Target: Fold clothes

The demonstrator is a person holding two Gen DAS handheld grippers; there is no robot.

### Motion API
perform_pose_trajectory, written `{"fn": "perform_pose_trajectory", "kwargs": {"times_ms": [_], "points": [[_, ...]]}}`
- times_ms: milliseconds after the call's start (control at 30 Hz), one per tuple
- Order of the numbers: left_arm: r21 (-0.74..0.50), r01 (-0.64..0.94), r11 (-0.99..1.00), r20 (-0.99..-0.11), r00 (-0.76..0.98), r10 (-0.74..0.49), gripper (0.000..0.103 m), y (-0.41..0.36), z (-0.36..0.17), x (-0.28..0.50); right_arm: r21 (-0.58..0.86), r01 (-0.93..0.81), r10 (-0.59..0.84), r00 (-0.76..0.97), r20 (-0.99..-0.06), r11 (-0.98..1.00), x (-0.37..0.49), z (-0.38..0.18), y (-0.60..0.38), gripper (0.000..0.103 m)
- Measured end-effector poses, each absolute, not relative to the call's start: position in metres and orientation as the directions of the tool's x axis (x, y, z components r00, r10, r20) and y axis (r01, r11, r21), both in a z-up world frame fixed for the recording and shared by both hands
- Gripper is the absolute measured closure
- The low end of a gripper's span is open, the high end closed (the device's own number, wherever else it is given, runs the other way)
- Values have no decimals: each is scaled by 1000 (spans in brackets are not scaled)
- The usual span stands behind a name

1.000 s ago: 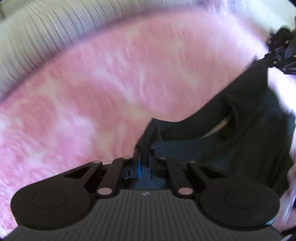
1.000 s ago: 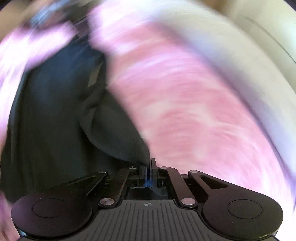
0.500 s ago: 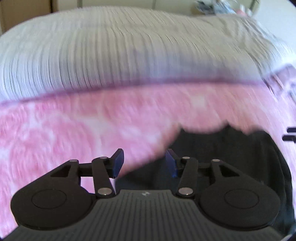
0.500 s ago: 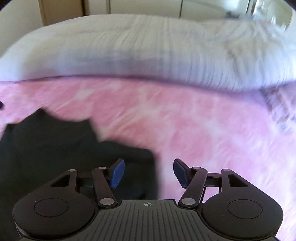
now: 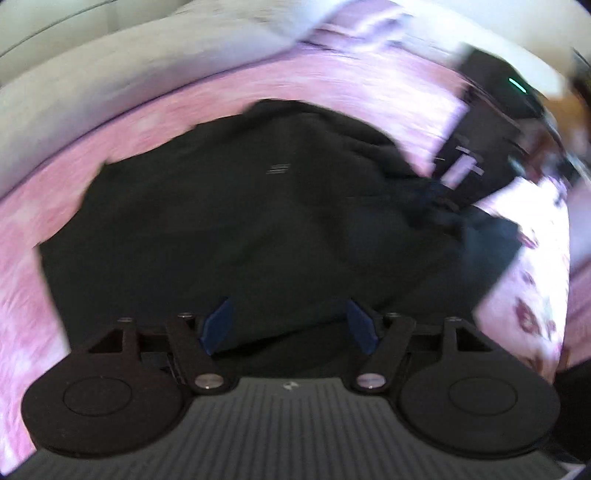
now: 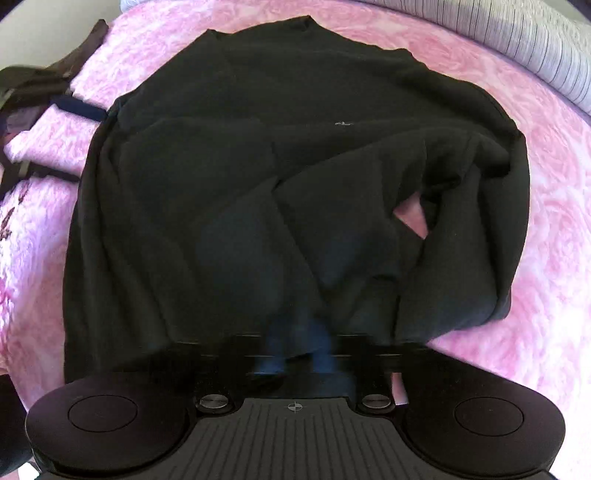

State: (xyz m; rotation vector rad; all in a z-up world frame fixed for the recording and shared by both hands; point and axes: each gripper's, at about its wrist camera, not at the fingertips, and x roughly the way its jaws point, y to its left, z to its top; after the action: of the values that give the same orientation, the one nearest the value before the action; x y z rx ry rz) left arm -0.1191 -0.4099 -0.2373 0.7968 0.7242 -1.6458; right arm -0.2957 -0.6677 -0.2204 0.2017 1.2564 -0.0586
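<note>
Right wrist view: right tongs [image 6: 295,354] tilt down, pinching the black sweater [image 6: 258,147]; left tongs [image 5: 290,325] spreading.

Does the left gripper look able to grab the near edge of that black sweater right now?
Probably yes: the left gripper hangs just over the black sweater, its jaws opening with nothing else between them.

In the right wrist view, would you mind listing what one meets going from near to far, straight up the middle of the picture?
Right hand-held gripper → black sweater → pink blanket → striped grey bedding.
</note>
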Motion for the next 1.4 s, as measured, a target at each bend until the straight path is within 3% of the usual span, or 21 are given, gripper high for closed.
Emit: {"fn": "perform_pose_trajectory", "kwargs": {"times_ms": [133, 233, 433, 500, 533, 567, 667, 700, 767, 833, 933, 1033, 1100, 1167, 1267, 1333, 1400], "points": [[-27, 963, -268, -772, -190, -607, 37, -419, -229, -166, 228, 287, 118, 355, -927, 930, -299, -187, -677, 102], [4, 957, -289, -731, -195, -654, 27, -427, -219, -195, 417, 404, 210, 465, -860, 814, -303, -142, -689, 102], [207, 963, -171, -691, 21, -723, 30, -449, -205, -214, 616, 371, 302, 627, -718, 695, -275, -66, -692, 102], [322, 943, -82, -667, 164, -726, 60, -452, -201, -205, 653, 339, 334, 649, -683, 677, -256, -57, -688, 102], [360, 932, -33, -653, 227, -722, 86, -451, -199, -197, 666, 321, 345, 660, -668, 674, -249, -53, -683, 102], [363, 932, 24, -643, 269, -717, 96, -447, -193, -183, 677, 303, 356, 670, -652, 670, -241, -48, -678, 102], [311, 927, 211, -605, 364, -708, 98, -420, -171, -128, 709, 234, 383, 708, -593, 666, -216, -37, -661, 101], [291, 916, 277, -589, 400, -702, 98, -407, -162, -106, 726, 195, 394, 733, -554, 659, -205, -39, -656, 101], [227, 871, 435, -556, 483, -677, 98, -373, -141, -51, 738, 139, 414, 753, -512, 661, -184, -43, -646, 86], [195, 775, 601, -532, 599, -599, 98, -334, -127, 15, 682, 148, 377, 740, -557, 716, -171, -52, -637, 41], [226, 564, 794, -537, 752, -382, 96, -275, -123, 113, 618, 250, 313, 688, -655, 745, -193, -89, -643, 39], [262, 349, 900, -656, 748, -99, 83, -233, -142, 185, 541, 349, 244, 621, -745, 765, -215, -127, -650, 39], [282, 284, 916, -693, 721, -10, 80, -219, -154, 193, 458, 484, 147, 551, -822, 746, -251, -160, -668, 39], [314, 317, 895, -697, 717, -10, 73, -226, -164, 171, 343, 609, 35, 460, -887, 715, -287, -191, -689, 39], [307, 545, 780, -742, 651, -162, 67, -268, -184, 106, 151, 720, -119, 310, -943, 678, -333, -221, -720, 39], [281, 729, 624, -779, 553, -296, 58, -305, -200, 46, 112, 745, -163, 286, -944, 658, -351, -237, -737, 39], [243, 877, 415, -800, 423, -426, 54, -338, -211, -15, 170, 770, -160, 333, -929, 615, -358, -253, -753, 39]]}}
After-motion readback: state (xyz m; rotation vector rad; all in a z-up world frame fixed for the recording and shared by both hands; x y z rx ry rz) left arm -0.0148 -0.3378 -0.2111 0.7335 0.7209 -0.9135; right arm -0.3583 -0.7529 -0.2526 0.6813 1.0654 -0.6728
